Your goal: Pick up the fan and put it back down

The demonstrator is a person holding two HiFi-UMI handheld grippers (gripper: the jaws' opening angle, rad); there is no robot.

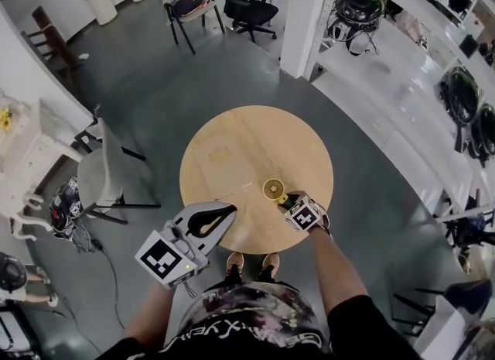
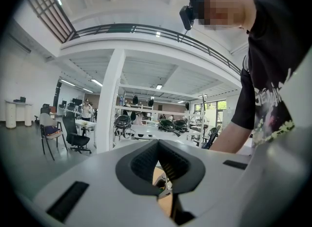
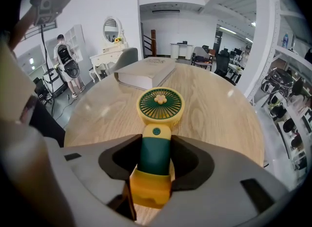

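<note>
The fan (image 3: 157, 138), yellow with a green grille, lies flat on the round wooden desk (image 1: 232, 149) near its front edge. The right gripper (image 3: 156, 160) has its fingers clamped on the green handle. The left gripper (image 2: 158, 165) holds nothing, its fingers pressed together. The print on the shirt (image 1: 240, 327) is too blurred to read.

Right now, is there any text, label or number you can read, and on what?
Nothing is legible.
Shirt print: letters, upside down and blurred, unreadable.
Fan: no label visible.
Marker cubes: black-and-white square patterns only, no words.
</note>
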